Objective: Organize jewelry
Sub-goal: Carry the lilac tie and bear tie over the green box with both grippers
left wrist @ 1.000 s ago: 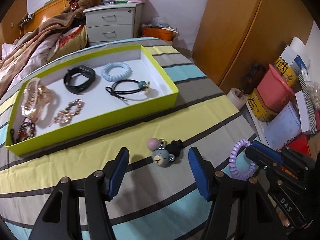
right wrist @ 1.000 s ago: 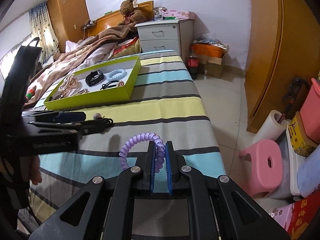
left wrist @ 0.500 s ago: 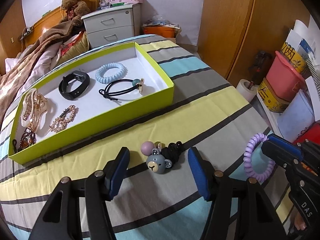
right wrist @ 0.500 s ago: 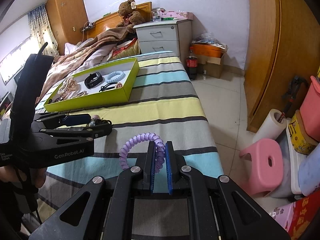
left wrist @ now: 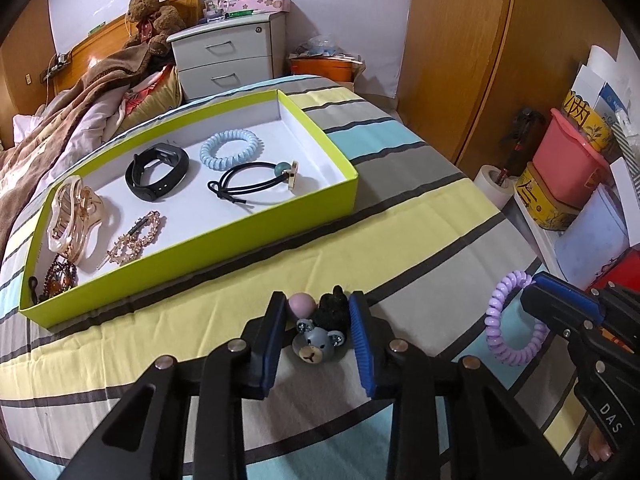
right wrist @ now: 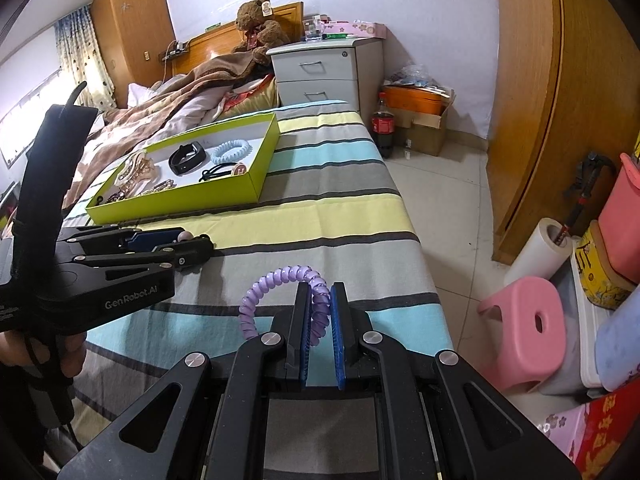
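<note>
Since earlier, left tool (left wrist: 316, 334) closing over striped bedspread (left wrist: 400, 248).

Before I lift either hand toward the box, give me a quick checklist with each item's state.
1. Right gripper clamped on purple coil: ok.
2. Bear charm between left gripper pads: ok.
3. Left jaws closing, firm grip on charm: cannot tell.
4. Free space in green box, near its right end: ok.
5. Bedspread between charm and box free of obstacles: ok.
6. Grippers apart from each other: ok.
</note>
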